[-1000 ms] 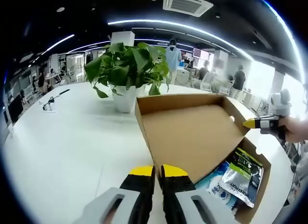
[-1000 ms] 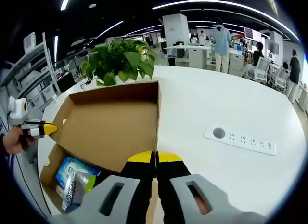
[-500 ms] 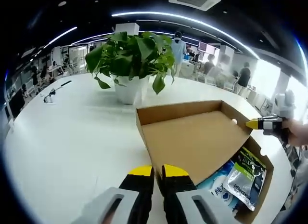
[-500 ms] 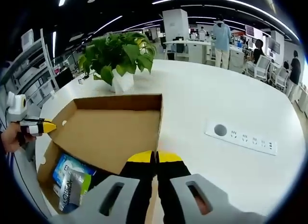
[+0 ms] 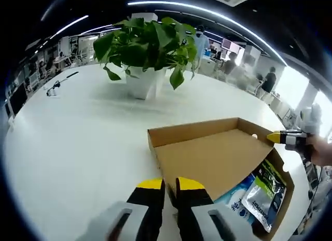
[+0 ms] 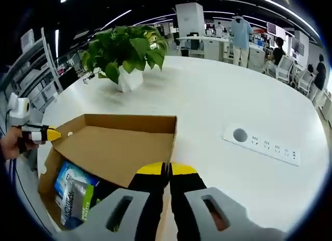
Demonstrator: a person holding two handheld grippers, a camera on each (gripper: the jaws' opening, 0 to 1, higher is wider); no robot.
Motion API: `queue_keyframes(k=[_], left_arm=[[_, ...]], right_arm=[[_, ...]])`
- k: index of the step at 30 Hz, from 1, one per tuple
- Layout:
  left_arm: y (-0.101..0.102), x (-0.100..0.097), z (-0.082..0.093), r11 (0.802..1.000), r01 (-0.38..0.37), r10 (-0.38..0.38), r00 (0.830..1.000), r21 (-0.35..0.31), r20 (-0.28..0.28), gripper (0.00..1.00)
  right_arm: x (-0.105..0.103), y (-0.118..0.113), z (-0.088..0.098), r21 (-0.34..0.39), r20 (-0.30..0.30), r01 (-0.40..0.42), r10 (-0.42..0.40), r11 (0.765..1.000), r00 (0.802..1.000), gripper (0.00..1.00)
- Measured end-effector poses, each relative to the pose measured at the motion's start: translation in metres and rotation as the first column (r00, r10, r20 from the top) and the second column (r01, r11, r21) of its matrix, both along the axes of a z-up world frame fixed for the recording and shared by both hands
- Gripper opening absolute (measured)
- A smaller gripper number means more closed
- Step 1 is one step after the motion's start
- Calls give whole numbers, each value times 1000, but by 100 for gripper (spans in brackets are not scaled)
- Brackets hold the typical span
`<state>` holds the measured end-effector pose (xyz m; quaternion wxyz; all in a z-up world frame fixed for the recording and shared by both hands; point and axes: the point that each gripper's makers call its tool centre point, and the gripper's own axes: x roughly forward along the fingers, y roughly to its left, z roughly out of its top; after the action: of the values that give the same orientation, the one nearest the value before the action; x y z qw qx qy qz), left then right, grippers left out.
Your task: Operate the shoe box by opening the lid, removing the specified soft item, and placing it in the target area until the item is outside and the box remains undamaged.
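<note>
A brown cardboard shoe box (image 5: 282,186) (image 6: 45,171) stands on the white table, its lid (image 5: 212,155) (image 6: 111,150) swung far back and lying almost flat. Inside lie soft packs: a silver-green pouch (image 5: 263,192) (image 6: 78,199) on a blue-white pouch (image 5: 234,199) (image 6: 70,174). My left gripper (image 5: 165,185) is shut on one side edge of the lid; in the right gripper view it comes in at the lid's far left corner (image 6: 51,133). My right gripper (image 6: 167,169) is shut on the opposite side edge; in the left gripper view it meets the lid's right corner (image 5: 274,138).
A potted green plant (image 5: 148,49) (image 6: 124,52) in a white pot stands on the table behind the lid. A power strip (image 6: 262,146) is set into the tabletop on the right. A small dark item (image 5: 52,90) lies far left. People stand by desks in the background.
The lid has swung further back and down, from steeply raised to nearly flat, with both grippers still on it. The plant behind it now shows in full.
</note>
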<state>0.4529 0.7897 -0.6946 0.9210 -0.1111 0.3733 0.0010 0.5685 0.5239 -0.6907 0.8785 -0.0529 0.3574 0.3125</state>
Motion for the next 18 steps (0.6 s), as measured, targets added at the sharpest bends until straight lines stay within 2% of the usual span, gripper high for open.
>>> queue_keyframes(k=[8,13,16,18], left_arm=[[-3,-2,1,1000,-2,2,1000,-25,0,10],[-8,-4,3,998,49,-49,999,35,2,12],[-7,-6,1,999,44,-44,999,23,-6,13],[-4,-8,1,999,38,-38,999,33,-5,19]], right_arm=[[1,-2,0,15,-25,16,-16,1000,1000,2],[-4,-6,-1,5,-35,3,-3,1000,999,5],[-10,-10,1,5,-24,-17,17,1000,1000,9],[-8,-15,3,11,-22,-11,11,1000,1000,9]])
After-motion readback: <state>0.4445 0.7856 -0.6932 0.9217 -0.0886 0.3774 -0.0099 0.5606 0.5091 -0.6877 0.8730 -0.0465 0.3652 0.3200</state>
